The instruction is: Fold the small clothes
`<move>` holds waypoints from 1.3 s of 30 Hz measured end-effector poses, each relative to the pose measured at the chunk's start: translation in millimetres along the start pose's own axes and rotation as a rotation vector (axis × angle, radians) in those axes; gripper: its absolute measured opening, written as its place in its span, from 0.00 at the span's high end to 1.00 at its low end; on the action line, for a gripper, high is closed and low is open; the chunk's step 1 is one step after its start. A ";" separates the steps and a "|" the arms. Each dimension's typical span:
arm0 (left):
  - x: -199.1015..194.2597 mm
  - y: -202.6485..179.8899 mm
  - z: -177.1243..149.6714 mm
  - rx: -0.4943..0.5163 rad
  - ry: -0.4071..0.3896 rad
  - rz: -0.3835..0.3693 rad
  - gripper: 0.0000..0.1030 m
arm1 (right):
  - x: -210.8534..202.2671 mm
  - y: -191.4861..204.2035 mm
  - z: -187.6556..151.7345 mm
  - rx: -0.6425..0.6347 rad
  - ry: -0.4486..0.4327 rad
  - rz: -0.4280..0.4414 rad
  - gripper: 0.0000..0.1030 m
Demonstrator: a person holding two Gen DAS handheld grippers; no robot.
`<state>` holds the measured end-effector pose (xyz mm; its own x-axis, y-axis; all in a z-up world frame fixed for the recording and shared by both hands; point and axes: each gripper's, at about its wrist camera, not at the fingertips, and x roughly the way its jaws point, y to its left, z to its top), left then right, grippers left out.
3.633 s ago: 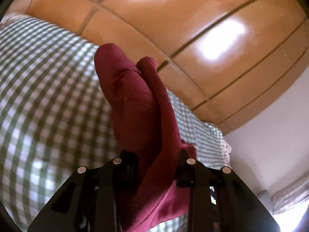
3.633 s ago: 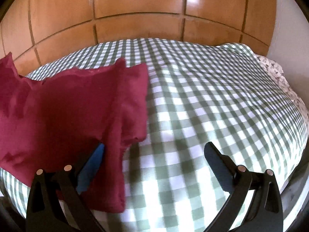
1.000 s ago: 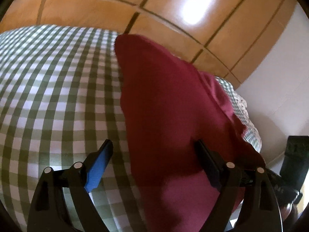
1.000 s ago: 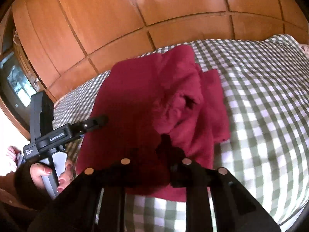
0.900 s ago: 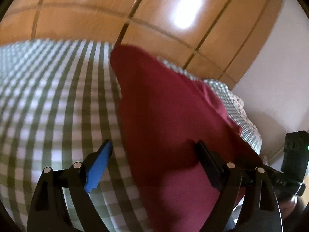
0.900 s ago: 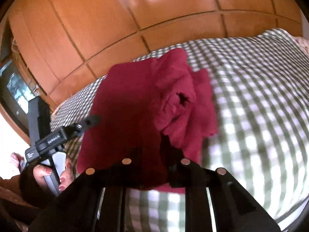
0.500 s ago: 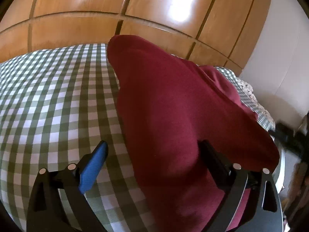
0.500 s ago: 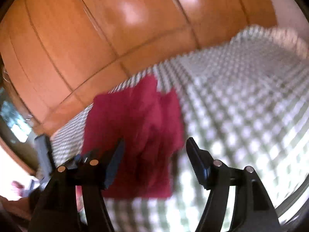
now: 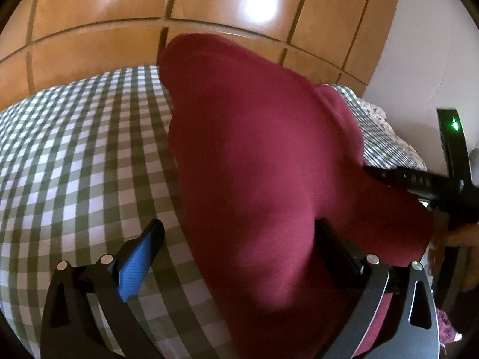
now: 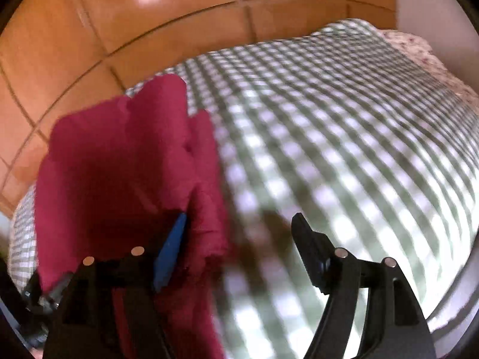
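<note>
1. Both grippers, left (image 9: 236, 236) and right (image 10: 239, 227), had jaws spread wide, gripping nothing.
2. Folded maroon garment (image 9: 263, 164) lay on the checked bedspread (image 10: 344, 137), beneath the left gripper.

Bare checked bedspread (image 10: 344, 137) right of the red garment (image 10: 119, 164); wooden wall (image 10: 149, 15) behind.

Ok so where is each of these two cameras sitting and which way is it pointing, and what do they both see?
Left wrist: sits on the left gripper, looking along its open fingers at the red garment; the right gripper's body and the person's hand show at right.
Right wrist: sits on the right gripper, open, looking across the checked bedspread toward the wooden panels.
Shared: garment, bedspread, panels.
</note>
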<state>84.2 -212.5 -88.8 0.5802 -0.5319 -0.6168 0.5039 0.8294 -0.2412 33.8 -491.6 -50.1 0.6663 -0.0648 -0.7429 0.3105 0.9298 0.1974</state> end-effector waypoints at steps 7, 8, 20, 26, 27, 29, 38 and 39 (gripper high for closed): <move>-18.4 -13.8 26.4 0.006 -0.082 0.066 0.03 | 1.9 -10.4 -5.4 0.026 -0.059 0.040 0.29; -23.3 -15.6 37.6 -0.002 -0.115 0.094 0.03 | 1.6 -10.4 -6.2 0.023 -0.066 0.045 0.28; 55.6 -30.2 75.3 0.197 0.005 0.368 0.03 | -19.6 -3.4 15.8 0.028 -0.097 0.135 0.18; 52.1 -27.4 69.2 0.206 -0.021 0.368 0.03 | -30.2 35.8 45.4 -0.093 -0.175 0.194 0.11; 50.4 -26.4 69.4 0.200 -0.020 0.362 0.03 | -23.2 48.1 48.5 -0.135 -0.162 0.179 0.11; 50.7 -24.1 70.5 0.189 -0.017 0.354 0.03 | -0.1 66.9 52.7 -0.197 -0.118 0.120 0.11; 52.9 -13.1 69.5 0.097 0.029 0.295 0.03 | 68.7 45.0 40.1 -0.086 -0.029 0.120 0.02; 51.4 -14.1 72.0 0.090 0.039 0.296 0.03 | 66.6 46.0 38.0 -0.095 -0.042 0.111 0.02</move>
<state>153.0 -263.8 -63.2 0.6861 -0.2613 -0.6790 0.3727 0.9277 0.0196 118.2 -467.0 -66.2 0.7210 0.0267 -0.6924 0.1694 0.9621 0.2136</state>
